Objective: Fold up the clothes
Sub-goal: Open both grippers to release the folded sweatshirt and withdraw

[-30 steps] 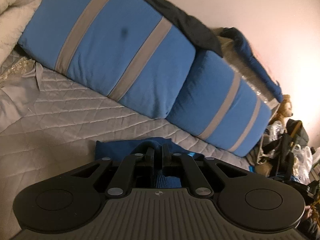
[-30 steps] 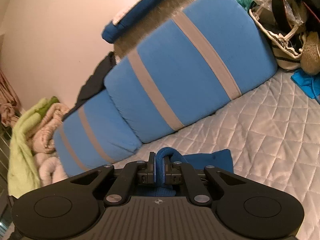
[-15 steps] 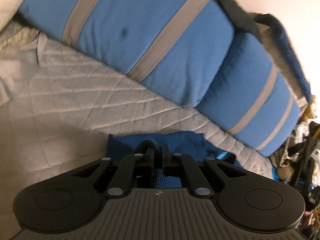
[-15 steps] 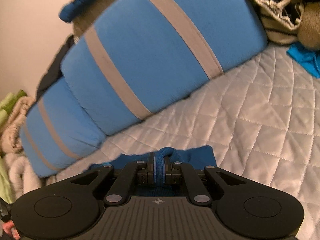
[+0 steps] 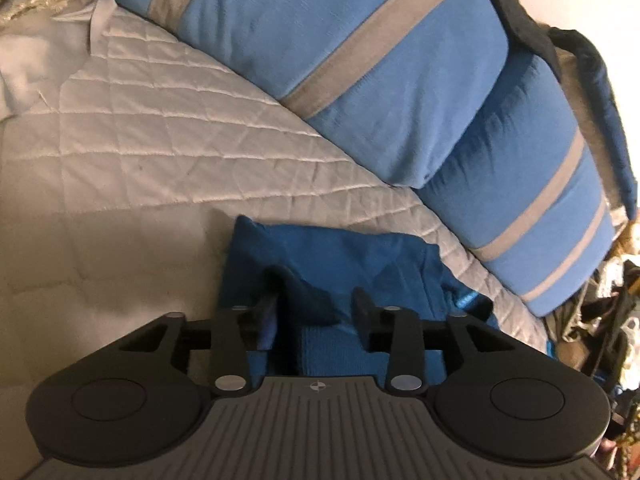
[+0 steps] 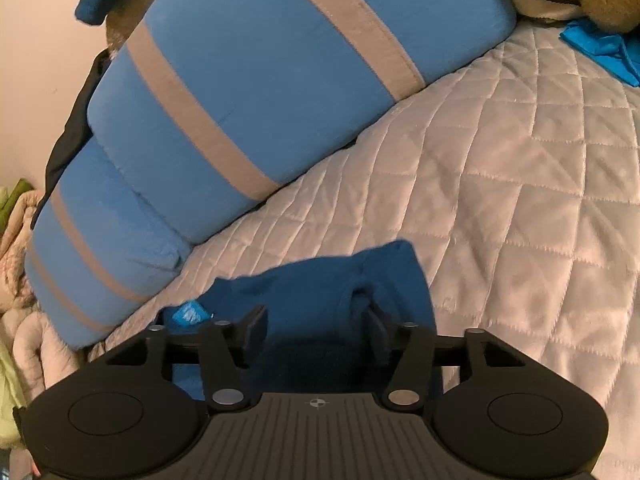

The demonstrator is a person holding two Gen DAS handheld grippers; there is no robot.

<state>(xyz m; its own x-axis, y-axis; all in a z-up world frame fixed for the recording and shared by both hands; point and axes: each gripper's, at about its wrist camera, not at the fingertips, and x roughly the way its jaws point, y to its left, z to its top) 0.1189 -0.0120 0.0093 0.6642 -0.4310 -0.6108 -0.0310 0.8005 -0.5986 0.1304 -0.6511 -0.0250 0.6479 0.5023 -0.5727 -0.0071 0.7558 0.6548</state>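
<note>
A dark blue garment (image 5: 344,256) lies folded on the quilted bedspread (image 5: 160,152), close to the striped pillows. My left gripper (image 5: 318,304) stands open just over its near left part, fingers spread with cloth lying loose between them. In the right wrist view the same blue garment (image 6: 320,284) rests on the bedspread (image 6: 520,184), a light blue tag (image 6: 188,314) showing at its left edge. My right gripper (image 6: 316,324) is open above the garment's right end, and a fold of cloth sits against its right finger.
Two blue pillows with grey stripes (image 5: 360,64) (image 6: 256,92) lean along the back of the bed. A dark cloth (image 5: 532,32) drapes over them. Pale crumpled fabric (image 5: 36,60) lies at far left. A bright blue cloth (image 6: 600,48) and bags sit at far right.
Both grippers went from shut on the blue garment to open, letting it drop onto the bedspread. Both cameras tilted down toward the bed.
</note>
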